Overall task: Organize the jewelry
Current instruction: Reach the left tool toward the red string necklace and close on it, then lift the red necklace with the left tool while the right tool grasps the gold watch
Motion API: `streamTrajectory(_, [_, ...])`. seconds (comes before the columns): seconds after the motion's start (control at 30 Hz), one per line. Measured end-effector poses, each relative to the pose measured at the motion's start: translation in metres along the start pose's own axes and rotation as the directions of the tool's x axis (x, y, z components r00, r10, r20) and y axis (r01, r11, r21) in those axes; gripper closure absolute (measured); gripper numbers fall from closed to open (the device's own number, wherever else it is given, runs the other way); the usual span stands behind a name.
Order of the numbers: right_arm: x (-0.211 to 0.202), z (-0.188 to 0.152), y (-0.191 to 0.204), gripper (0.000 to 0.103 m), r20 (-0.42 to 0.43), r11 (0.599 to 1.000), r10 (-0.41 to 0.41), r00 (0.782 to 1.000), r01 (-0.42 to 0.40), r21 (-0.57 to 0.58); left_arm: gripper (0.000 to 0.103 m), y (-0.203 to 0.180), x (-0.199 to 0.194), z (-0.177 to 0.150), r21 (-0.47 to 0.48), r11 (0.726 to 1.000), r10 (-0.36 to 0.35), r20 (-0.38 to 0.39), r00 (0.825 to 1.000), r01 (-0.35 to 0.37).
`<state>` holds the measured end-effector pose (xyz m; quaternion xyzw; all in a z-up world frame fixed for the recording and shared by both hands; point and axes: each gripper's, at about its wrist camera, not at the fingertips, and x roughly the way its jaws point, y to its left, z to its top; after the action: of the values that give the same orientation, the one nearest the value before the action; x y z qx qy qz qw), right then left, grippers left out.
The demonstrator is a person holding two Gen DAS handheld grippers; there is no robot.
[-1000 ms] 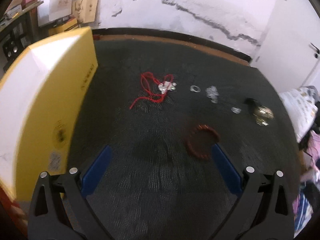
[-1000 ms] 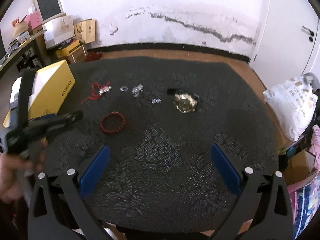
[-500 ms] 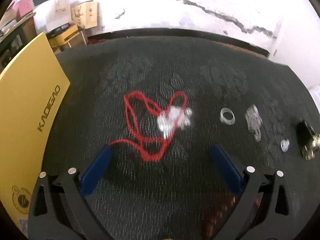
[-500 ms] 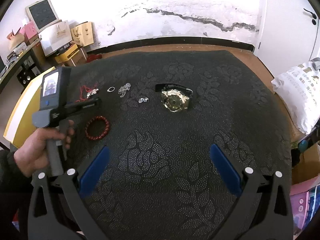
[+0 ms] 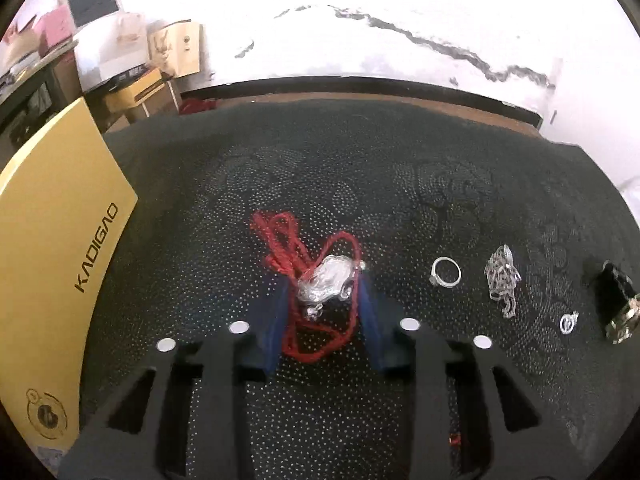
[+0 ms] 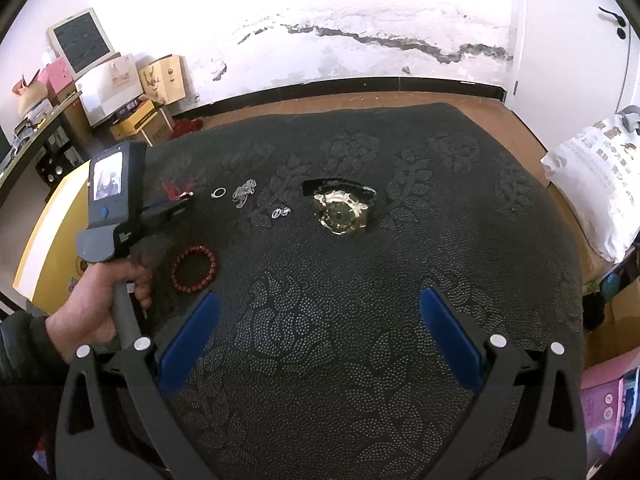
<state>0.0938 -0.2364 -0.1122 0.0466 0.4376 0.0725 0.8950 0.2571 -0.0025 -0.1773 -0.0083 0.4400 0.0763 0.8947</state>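
A red cord necklace with a silver pendant (image 5: 326, 282) lies on the dark patterned cloth (image 5: 360, 168). My left gripper (image 5: 322, 292) has closed its blue fingers (image 5: 276, 326) around the pendant and cord. To its right lie a silver ring (image 5: 445, 273), a silver chain (image 5: 502, 284), a small silver earring (image 5: 569, 322) and a gold watch (image 5: 618, 308). In the right wrist view my right gripper (image 6: 318, 320) is open and empty above the cloth's near part. A red bead bracelet (image 6: 194, 268) lies beside the left hand, and the watch (image 6: 342, 212) lies at the centre.
A yellow box (image 5: 52, 248) stands along the cloth's left edge. A white bag (image 6: 596, 176) sits off the right edge. Cardboard boxes and an old monitor (image 6: 82, 42) stand by the far left wall.
My left gripper moved forward past the bead bracelet to the red cord necklace, and its fingers closed in around the pendant. My right gripper stayed open and shifted only slightly.
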Motion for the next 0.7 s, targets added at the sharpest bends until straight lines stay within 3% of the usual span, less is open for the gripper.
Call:
streamTrajectory(0.1, [0.001,-0.003,0.003,0.006,0.003,1.000,-0.006,1.000,0.006,-0.014,0.081,0.005,-0.002,0.000,0.009,1.000,-0.001,-0.004,1.000,0.001])
streamTrajectory(0.17, [0.003,-0.006,0.006,0.006,0.002,0.999,-0.018,1.000,0.018,-0.031,0.093,0.011,-0.011,0.000,0.006,1.000,-0.002,-0.004,1.000,0.002])
streamTrajectory(0.4, [0.028,-0.021,0.002,0.006,-0.066,0.999,-0.048,0.997,0.047,-0.018,0.093,0.028,-0.068,-0.015,0.043,0.994,-0.101,0.020,0.995,0.101])
streamTrajectory(0.7, [0.052,-0.032,0.023,0.006,-0.063,0.993,-0.061,0.996,0.055,-0.104,0.093,0.041,-0.115,-0.042,0.055,0.983,-0.178,0.044,0.983,0.175])
